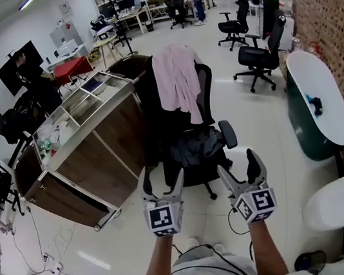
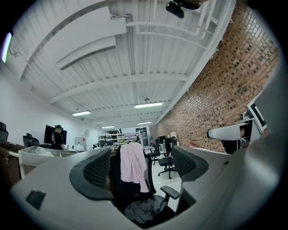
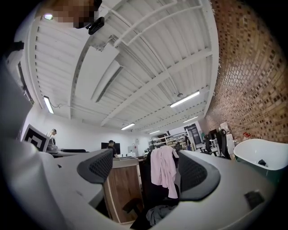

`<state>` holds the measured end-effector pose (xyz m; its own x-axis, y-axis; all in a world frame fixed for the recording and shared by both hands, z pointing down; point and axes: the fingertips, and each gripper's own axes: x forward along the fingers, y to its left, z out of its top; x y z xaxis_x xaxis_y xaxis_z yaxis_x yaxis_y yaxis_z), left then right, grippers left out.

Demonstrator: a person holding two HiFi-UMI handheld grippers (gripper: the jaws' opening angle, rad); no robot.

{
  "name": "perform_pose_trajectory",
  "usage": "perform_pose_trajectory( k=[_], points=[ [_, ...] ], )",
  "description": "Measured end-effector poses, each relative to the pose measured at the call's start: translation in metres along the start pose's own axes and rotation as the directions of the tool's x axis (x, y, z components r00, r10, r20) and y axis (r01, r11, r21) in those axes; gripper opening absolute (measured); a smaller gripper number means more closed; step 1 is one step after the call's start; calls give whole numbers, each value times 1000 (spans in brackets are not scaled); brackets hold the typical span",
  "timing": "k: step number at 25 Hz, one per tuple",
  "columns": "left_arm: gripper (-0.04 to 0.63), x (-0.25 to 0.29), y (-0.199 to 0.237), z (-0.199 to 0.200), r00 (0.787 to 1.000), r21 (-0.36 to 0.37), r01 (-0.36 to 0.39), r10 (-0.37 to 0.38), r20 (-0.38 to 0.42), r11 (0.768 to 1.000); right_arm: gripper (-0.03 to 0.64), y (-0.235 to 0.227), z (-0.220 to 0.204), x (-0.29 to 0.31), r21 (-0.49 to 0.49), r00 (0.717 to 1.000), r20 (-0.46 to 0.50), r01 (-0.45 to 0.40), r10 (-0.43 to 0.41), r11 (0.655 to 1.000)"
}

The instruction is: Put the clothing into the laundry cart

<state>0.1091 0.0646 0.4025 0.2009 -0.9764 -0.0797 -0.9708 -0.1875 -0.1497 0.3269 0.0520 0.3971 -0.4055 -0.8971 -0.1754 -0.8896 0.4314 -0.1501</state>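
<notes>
Closing on the chair, both grippers empty, clothes untouched
Left gripper (image 1: pixel 161 178) and right gripper (image 1: pixel 237 165) are side by side, short of the chair (image 1: pixel 206 85); both have jaws wide apart with nothing between them. The pink shirt (image 1: pixel 176 84) hangs over the chair back and the grey garment (image 1: pixel 196 146) is bunched on the seat. The wood-sided cart (image 1: pixel 105 145) stands just left of the chair, top open. Best bet is one piece per gripper. Pinch the shirt high, where it folds over the back, so it lifts off instead of dragging. Bite the grey garment at a thick bunch, keeping off the armrest (image 1: pixel 227 132). Raise both clear of the chair before swinging left over the cart rim
</notes>
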Motion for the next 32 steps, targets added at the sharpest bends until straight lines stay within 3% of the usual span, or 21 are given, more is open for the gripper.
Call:
perform_pose_trajectory(
  k=[7,13,32],
  points=[
    [423,21,-22,-8,999,-23,45,-45,-6,999,471,-22,-4,-4,12,999,0,33,-33,999],
    [423,49,-42,0,992,15,124,-124,17,992,471,-43,0,7,2,997,7,80,-80,997],
    [423,139,52,-19,995,-50,100,-99,28,994,471,-16,-17,143,-80,997,-28,70,-72,994]
  ],
)
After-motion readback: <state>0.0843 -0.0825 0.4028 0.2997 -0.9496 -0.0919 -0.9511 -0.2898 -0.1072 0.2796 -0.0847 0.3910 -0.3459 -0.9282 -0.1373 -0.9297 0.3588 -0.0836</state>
